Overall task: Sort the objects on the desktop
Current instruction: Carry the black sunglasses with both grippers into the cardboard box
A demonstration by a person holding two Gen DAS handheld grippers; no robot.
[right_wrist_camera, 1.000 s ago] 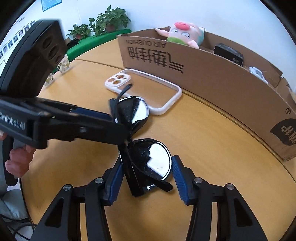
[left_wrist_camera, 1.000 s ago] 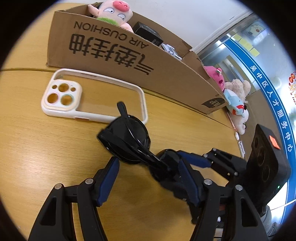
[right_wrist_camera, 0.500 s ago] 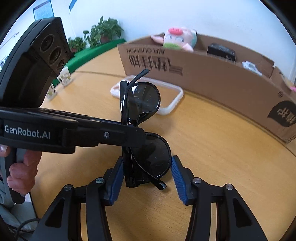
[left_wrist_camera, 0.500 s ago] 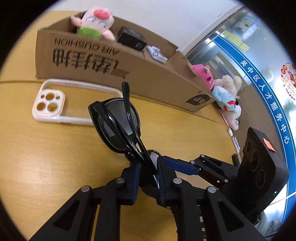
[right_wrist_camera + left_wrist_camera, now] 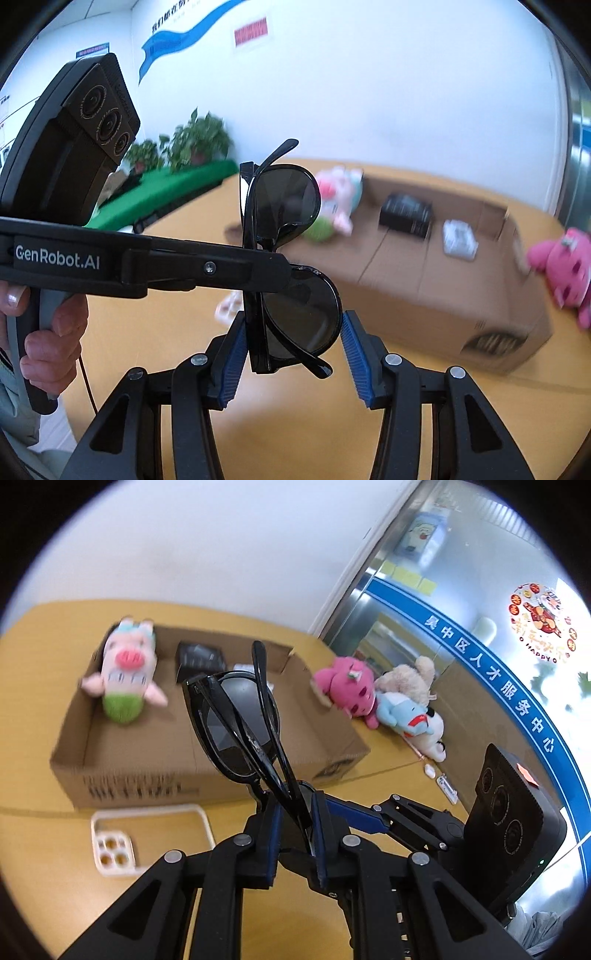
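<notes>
Left of the cardboard box (image 5: pixel 207 775) lies nothing held; above it, the left gripper (image 5: pixel 293 825) pinches folded sunglasses (image 5: pixel 236 720) at the bridge, right gripper (image 5: pixel 291 354) wide around the lower lens; they might pivot and drop short

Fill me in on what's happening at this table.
A person with a handheld gripper in each hand is sorting desk items. The left gripper is shut on the folded black sunglasses at the bridge and holds them in the air in front of the cardboard box. The right gripper is open, its fingers either side of the lower lens. The box already holds a pig plush and a small black box. A phone case lies on the table.
</notes>
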